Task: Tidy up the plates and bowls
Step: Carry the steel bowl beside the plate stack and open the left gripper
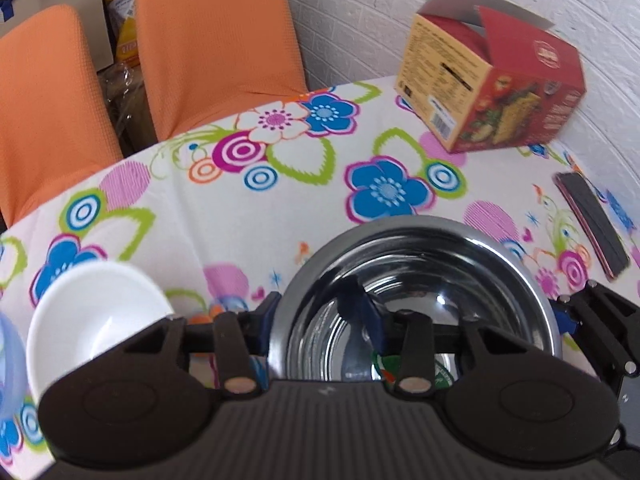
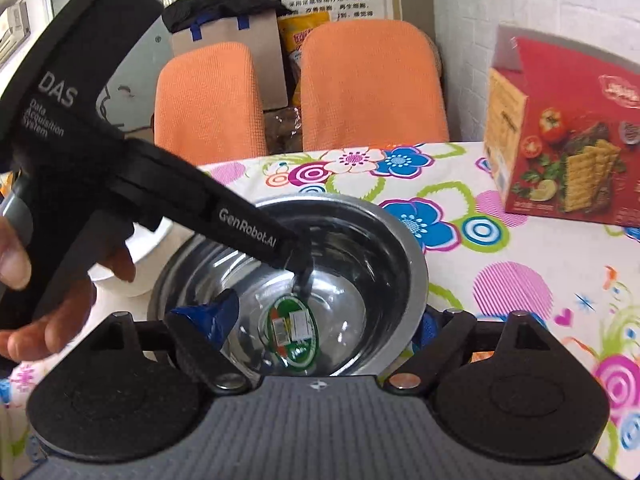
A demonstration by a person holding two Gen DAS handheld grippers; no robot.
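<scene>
A steel bowl (image 1: 416,272) (image 2: 360,240) stands on the flowered tablecloth (image 1: 240,216), with a green sticker (image 2: 292,332) on its bottom. My left gripper (image 1: 316,316) straddles the bowl's left rim: one blue finger (image 1: 268,320) is outside it and the other (image 1: 364,312) inside, away from the wall. From the right wrist view it reaches in from the left, held by a hand (image 2: 60,320). My right gripper (image 2: 326,318) is open across the bowl's right rim, one finger (image 2: 224,312) inside and one (image 2: 428,324) outside. A white bowl (image 1: 96,312) sits left of the steel one.
A red cracker box (image 1: 492,92) (image 2: 568,148) stands at the far right by the wall. A dark flat object (image 1: 592,224) lies at the table's right edge. Two orange chairs (image 1: 216,40) (image 2: 372,84) are behind the table. A pale blue translucent thing (image 1: 8,360) shows at the left edge.
</scene>
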